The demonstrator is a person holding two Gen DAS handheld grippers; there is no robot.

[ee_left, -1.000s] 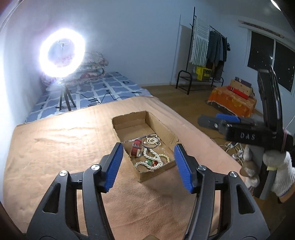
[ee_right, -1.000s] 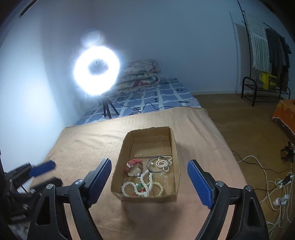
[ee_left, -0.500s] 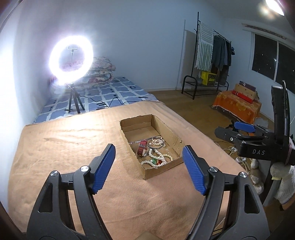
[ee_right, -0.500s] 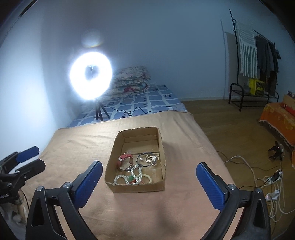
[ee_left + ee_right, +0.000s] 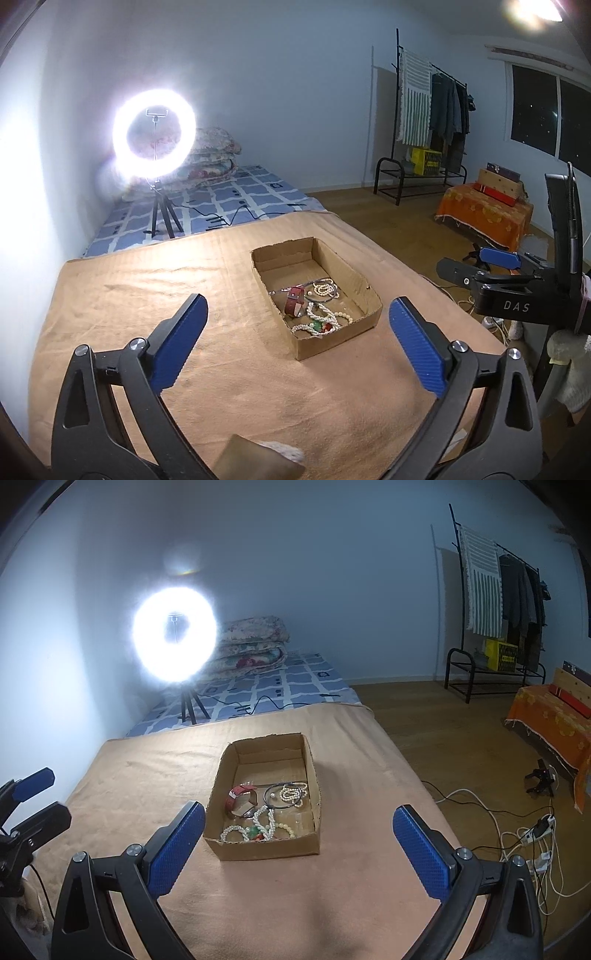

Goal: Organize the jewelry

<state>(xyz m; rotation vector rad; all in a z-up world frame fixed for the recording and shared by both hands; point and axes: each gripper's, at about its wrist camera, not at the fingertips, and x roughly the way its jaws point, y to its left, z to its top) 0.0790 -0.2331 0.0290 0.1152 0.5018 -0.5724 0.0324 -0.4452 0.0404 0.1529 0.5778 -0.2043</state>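
Rectangular cardboard box [image 5: 264,849] holds beaded pearl strands [image 5: 258,827], perhaps plastic.

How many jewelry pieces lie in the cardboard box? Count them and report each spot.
4: red strap on the left, dark hoop right of it, small pearl bracelet across that hoop, beaded tangle nearest the camera; the tangle may hide more.

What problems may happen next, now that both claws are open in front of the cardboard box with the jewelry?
1. The pearl strands lie tangled over each other; lifting one may drag others.
2. The cardboard box sits loose on the soft blanket and may slide if nudged.
3. The dark bangle overlaps pearls, so a claw may grab both.
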